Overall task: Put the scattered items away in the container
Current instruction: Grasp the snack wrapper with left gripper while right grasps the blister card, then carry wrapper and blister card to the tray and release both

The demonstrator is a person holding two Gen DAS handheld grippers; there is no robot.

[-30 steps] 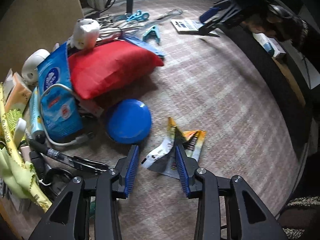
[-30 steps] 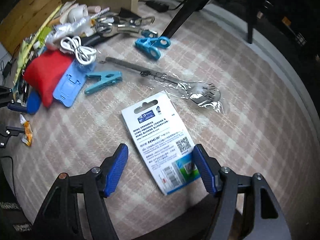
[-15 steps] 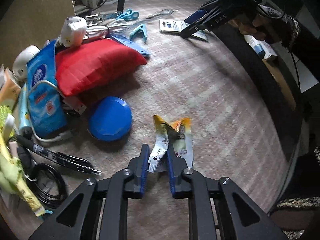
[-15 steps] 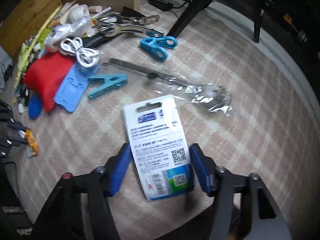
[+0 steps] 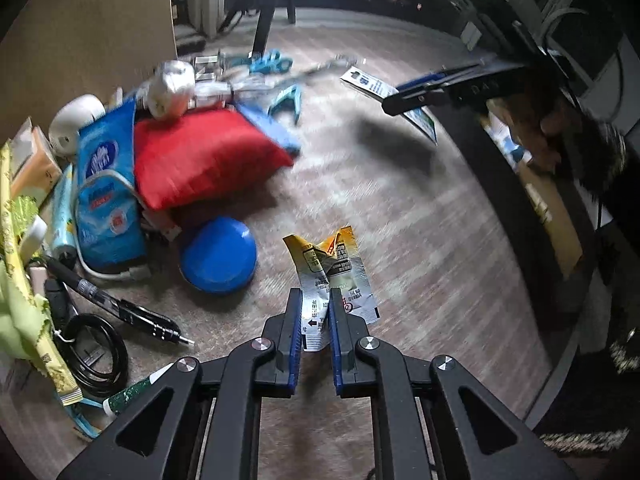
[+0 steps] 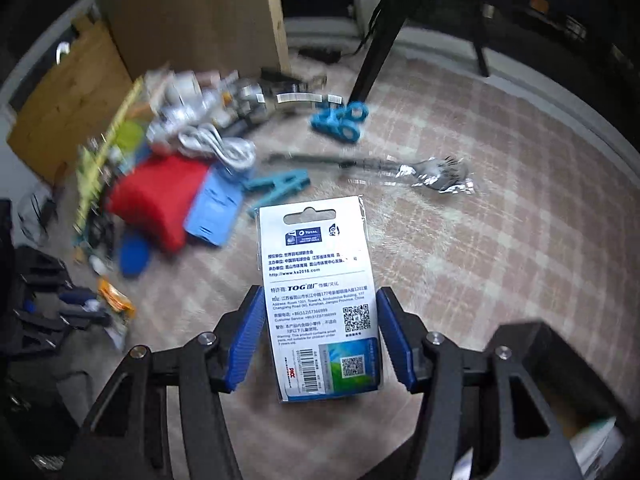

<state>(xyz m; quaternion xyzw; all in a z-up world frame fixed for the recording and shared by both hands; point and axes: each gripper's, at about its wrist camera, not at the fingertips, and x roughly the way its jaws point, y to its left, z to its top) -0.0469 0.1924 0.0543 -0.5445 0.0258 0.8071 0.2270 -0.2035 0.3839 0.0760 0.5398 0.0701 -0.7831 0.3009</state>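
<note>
Left wrist view: the left gripper (image 5: 315,320), whose jaws have just been closing, pinches the near end of a crumpled sachet (image 5: 332,276) above the rug (image 5: 420,240). It looks light, thin and slippery, so a grip deep on the foil seems safest. The right gripper (image 6: 322,336) clamps a stiff, flat packaging card (image 6: 320,292) by its side edges. No container is clearly visible.

A dim room in a home, it seems. A checked carpet (image 6: 460,248) covers the floor, strewn with household clutter: red cushion (image 5: 200,160), tissue pack (image 5: 106,200), clothes pegs (image 6: 340,120).
</note>
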